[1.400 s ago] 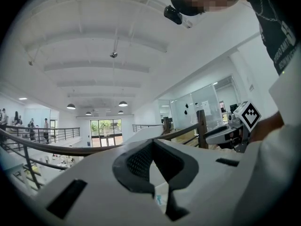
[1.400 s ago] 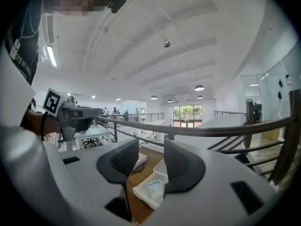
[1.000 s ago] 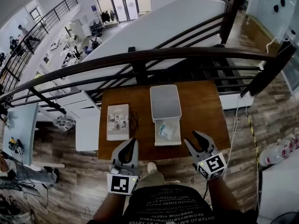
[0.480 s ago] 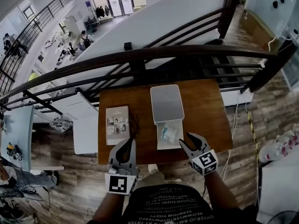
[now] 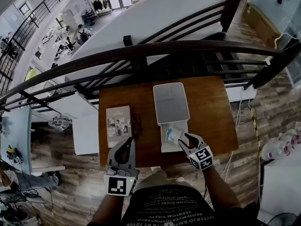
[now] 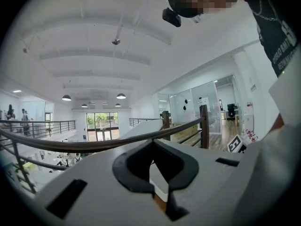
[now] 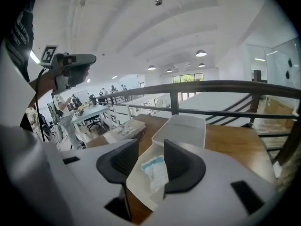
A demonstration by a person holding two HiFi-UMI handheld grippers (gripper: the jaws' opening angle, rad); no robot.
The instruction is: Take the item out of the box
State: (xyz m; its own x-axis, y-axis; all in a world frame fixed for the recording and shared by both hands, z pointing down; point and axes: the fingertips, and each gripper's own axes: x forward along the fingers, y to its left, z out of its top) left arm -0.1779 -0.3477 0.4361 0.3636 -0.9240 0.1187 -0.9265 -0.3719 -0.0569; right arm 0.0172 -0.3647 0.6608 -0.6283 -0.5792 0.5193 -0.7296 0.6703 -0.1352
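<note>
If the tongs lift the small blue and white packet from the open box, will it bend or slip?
Probably floppy: the packet looks like a wrinkled soft pouch, so it may sag. Likely light, since it lies small and flat in the box. If the wrap is film, it could slip.

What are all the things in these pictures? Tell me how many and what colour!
Table: one, brown, by the railing.
Railing: one, dark, behind the table.
Box: one, white, open, table's front middle.
Lid: one, white, just behind the box.
Item: one, white and blue, inside the box.
Booklet: one, grey, table's left.
Left gripper: one, grey, black jaws shut and empty, at the table's front left.
Right gripper: one, grey, jaws open, over the box.
</note>
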